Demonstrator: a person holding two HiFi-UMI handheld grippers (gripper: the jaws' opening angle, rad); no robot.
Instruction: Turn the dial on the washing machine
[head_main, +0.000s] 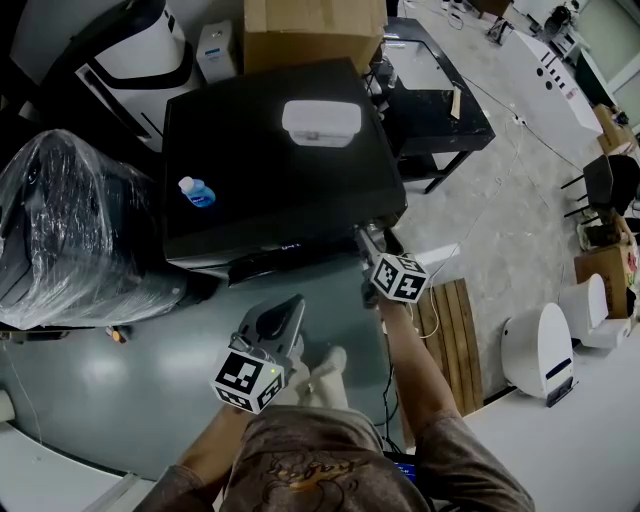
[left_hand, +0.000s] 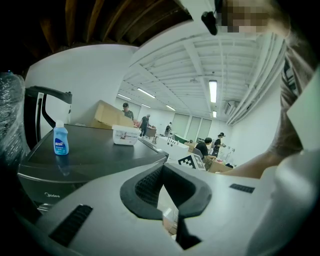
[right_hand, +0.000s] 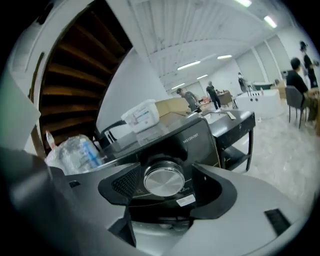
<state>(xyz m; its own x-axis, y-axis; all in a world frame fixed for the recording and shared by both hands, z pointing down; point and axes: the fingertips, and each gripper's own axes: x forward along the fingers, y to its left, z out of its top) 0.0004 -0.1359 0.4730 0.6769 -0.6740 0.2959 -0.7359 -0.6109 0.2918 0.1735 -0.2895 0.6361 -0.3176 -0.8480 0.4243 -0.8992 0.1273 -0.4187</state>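
Observation:
The black washing machine (head_main: 270, 190) stands in front of me, and its round silver dial (right_hand: 164, 181) sits on the front panel at the right corner. My right gripper (head_main: 368, 245) reaches to that corner. In the right gripper view the dial lies between the right gripper's (right_hand: 165, 179) jaws, which stand wide, with a narrow gap on each side. In the head view the gripper hides the dial. My left gripper (head_main: 290, 305) hangs lower, in front of the machine and away from it. Seen from its own camera, the left gripper (left_hand: 162, 167) has its tips together and holds nothing.
A small blue bottle (head_main: 197, 192) and a white box (head_main: 321, 122) rest on the machine's lid. A plastic-wrapped bulky item (head_main: 70, 230) stands at the left, a cardboard box (head_main: 315, 30) behind. A black table (head_main: 440, 100) and a wooden pallet (head_main: 455, 340) are at the right.

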